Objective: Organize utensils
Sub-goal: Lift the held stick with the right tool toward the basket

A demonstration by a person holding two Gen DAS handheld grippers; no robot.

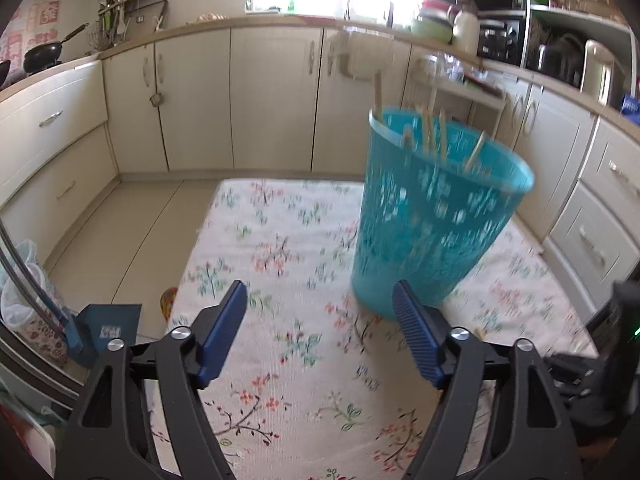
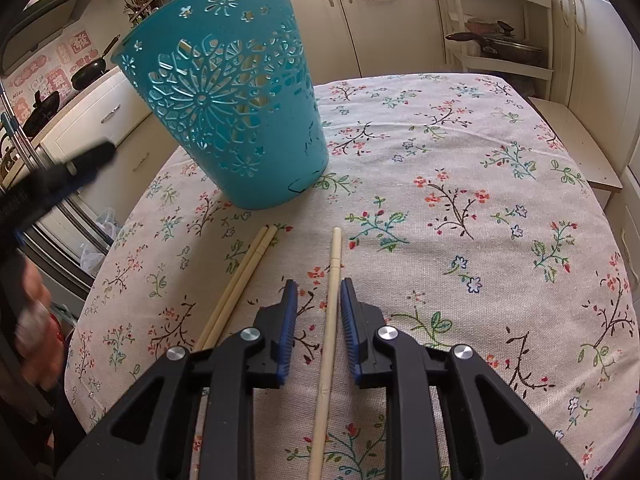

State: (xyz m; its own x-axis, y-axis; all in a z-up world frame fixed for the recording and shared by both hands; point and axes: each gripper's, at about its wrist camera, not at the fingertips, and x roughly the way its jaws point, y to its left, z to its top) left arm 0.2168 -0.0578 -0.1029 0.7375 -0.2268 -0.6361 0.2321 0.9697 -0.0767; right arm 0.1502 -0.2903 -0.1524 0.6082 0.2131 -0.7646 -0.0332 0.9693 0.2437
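While the left claw (image 1: pixel 320 320) hangs wide and empty near the basket (image 2: pixel 224 108), the right claw (image 2: pixel 319 300) straddles one chopstick (image 2: pixel 329 312) on the surface (image 2: pixel 460 184), pads not yet pressing. Thin, stiff, light and likely slippery, so pinch mid-shaft!

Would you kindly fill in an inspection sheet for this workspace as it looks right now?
Surface: table under a floral tablecloth.
Job's things: teal perforated basket stands on the cloth with chopsticks upright inside; a pair of chopsticks lies touching side by side; a single chopstick lies apart to their right.
Clutter: nothing seen on the cloth.
Grippers: left gripper open, nothing between its fingers; right gripper straddles the single chopstick, small gaps showing at both pads, not yet clamped.
Cables: nothing seen.
Surroundings: cream kitchen cabinets, black wok on the counter, shelf rack with a pan.
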